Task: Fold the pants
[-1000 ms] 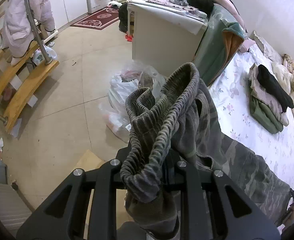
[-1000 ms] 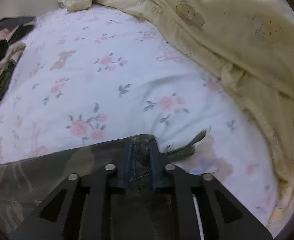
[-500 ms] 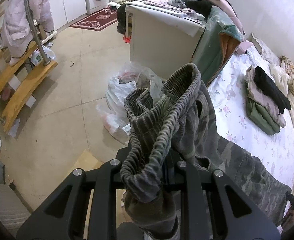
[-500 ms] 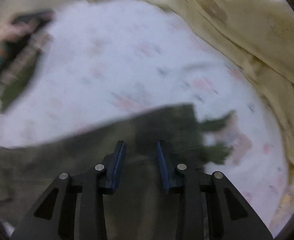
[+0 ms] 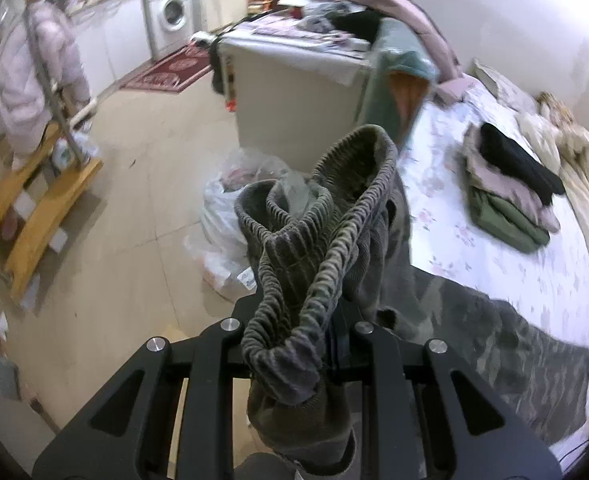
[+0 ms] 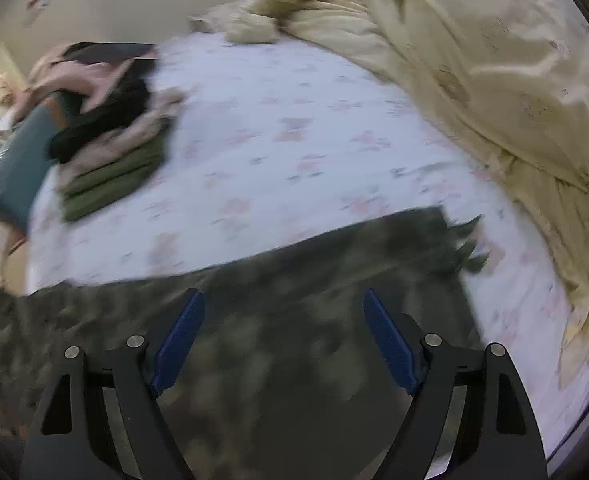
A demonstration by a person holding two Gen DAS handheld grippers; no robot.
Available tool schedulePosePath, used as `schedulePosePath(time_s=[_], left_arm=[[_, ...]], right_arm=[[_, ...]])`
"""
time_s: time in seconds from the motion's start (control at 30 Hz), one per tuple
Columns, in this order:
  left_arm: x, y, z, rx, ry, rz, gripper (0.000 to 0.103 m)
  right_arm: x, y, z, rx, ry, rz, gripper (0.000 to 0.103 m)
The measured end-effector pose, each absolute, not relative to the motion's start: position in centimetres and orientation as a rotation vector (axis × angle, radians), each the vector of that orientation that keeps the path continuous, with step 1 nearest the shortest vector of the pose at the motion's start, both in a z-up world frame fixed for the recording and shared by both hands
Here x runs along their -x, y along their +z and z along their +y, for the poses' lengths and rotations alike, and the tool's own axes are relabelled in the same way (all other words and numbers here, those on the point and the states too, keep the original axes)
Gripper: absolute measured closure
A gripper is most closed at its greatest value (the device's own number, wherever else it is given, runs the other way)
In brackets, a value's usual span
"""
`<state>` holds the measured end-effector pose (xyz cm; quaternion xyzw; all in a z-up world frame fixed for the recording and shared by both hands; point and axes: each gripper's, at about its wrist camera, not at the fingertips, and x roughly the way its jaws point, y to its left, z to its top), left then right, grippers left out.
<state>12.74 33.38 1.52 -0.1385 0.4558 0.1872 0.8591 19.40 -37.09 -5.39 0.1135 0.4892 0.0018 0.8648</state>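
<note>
Released a moment ago, the pants [image 6: 294, 344] hem lies on the bed [image 6: 294, 140] as the right gripper [image 6: 284, 336] lifts, jaws just opened; left gripper [image 5: 294, 344] pinches the waistband for folding.

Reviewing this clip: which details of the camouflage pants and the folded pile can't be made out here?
- Left wrist view: the left gripper's pads, buried under the pants' waistband.
- Right wrist view: motion blur smears the camouflage pants and how the leg end lies.
- Folded pile: garment count blurred; in the left wrist view, too small.
</note>
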Motion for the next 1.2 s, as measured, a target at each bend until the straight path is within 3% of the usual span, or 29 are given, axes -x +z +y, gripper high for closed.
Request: schedulePosePath(time_s=[0.27, 0.4, 0.57, 0.8, 0.87, 0.93, 1.03, 1.2], left_arm=[[-12.8, 7.2, 19.6, 0.190, 0.181, 0.922, 0.084], [-13.3, 6.9, 11.2, 0.101, 0.085, 0.935, 0.083], [-14.4, 0.7, -0.1, -0.055, 0.019, 1.024, 0.083], [-15.3, -12.3, -8.9, -0.236, 0.003, 1.259, 0.077], [-15.1, -13.7, -9.7, -0.259, -0.002, 1.277, 0.068], [-14.8, -13.6, -10.4, -0.237, -0.094, 1.260, 0.020], [-13.9, -12.7, -10.8, -0.148, -0.217, 1.307, 0.013], [-11.9, -7.1, -6.8, -0.002, -0.343, 1.263, 0.013]], right_arm=[[-13.8, -3.7, -34.3, -0.257, 0.038, 0.994, 0.020], [-13.9, -2.8, -35.8, -0.300, 0.024, 0.960, 0.020], [-14.1, -1.9, -37.7, -0.283, -0.054, 0.936, 0.020], [-13.3, -2.5, -39.7, -0.229, -0.094, 0.943, 0.020], [-13.3, -3.2, -39.7, -0.219, -0.083, 0.977, 0.020], [-13.3, -3.2, -39.6, -0.217, -0.069, 0.980, 0.020], [-13.3, -2.7, -39.3, -0.207, -0.059, 0.961, 0.020], [-13.5, -2.9, -37.5, -0.209, -0.005, 0.974, 0.020]])
